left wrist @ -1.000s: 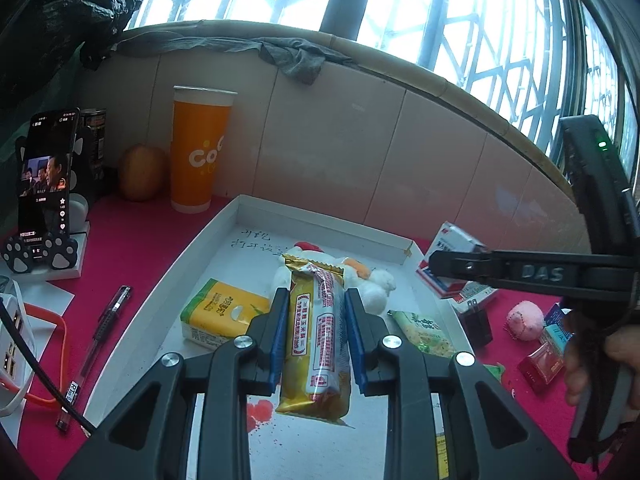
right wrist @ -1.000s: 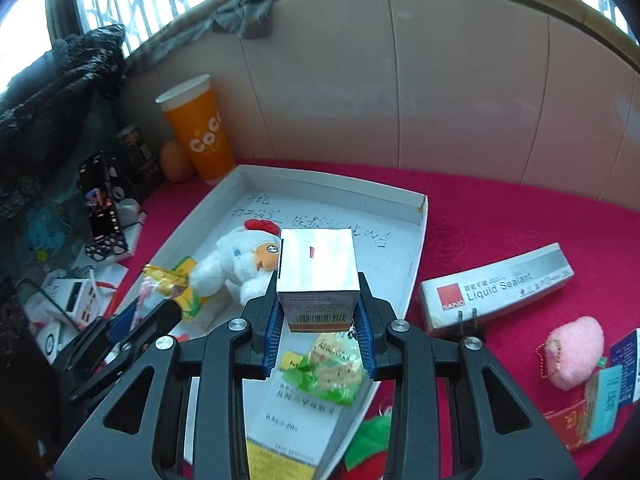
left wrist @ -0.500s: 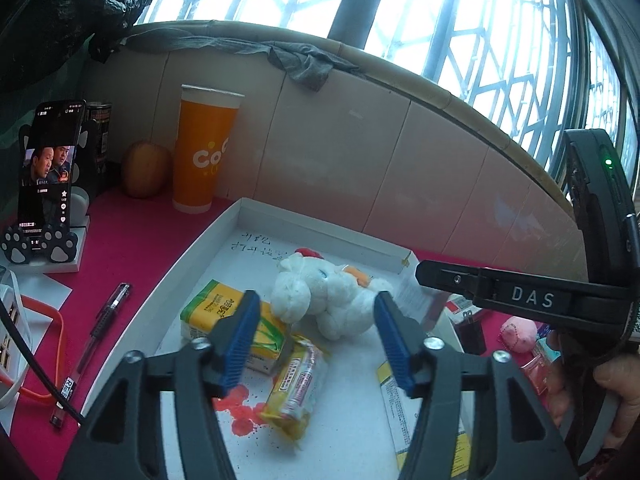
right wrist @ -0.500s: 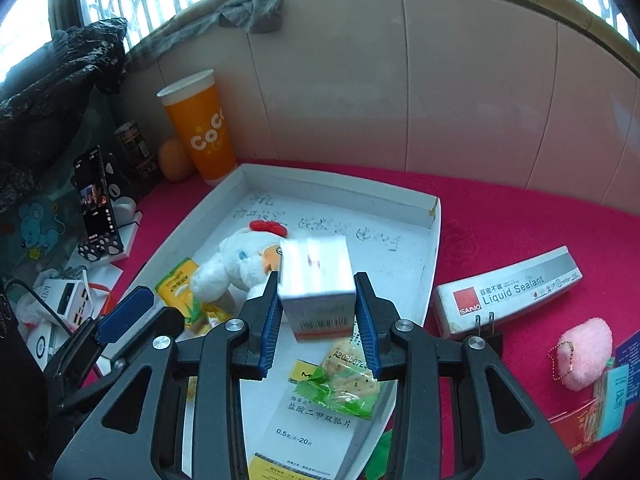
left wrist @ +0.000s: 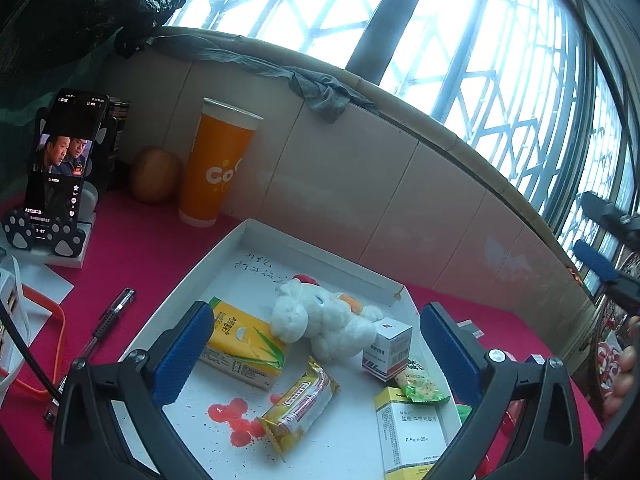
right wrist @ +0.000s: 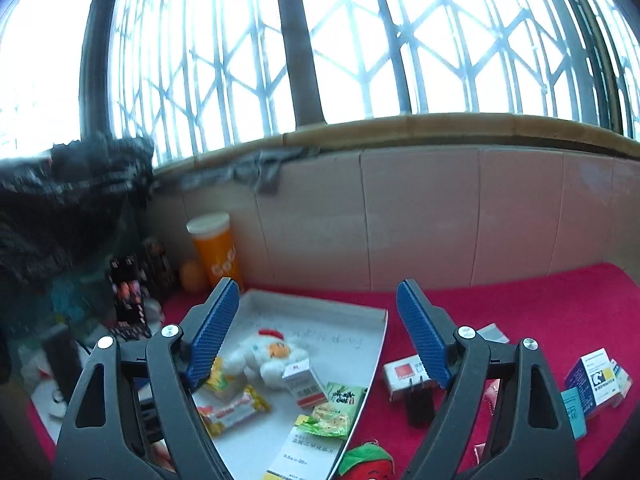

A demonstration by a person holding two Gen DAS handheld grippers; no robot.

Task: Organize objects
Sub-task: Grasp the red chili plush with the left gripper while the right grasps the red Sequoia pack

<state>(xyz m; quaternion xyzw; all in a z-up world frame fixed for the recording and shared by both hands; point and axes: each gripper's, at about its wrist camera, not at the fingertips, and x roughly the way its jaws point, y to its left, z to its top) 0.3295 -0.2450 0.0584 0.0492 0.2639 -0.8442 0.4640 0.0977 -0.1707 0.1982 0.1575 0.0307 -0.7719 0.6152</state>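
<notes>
Both jaws just opened, snack bar [left wrist: 298,404], small box [left wrist: 386,350] released into tray [left wrist: 320,250]

An orange cup [left wrist: 216,168] stands by the tiled wall, a phone [left wrist: 60,164] propped on its stand nearby.

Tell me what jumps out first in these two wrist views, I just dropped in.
The white tray on the red cloth, holding a white plush chicken in the middle with a yellow snack bar and a small white box beside it. Both the left gripper and the right gripper have just opened wide and hold nothing. A tall orange cup stands behind the tray by the tiled wall.
</notes>
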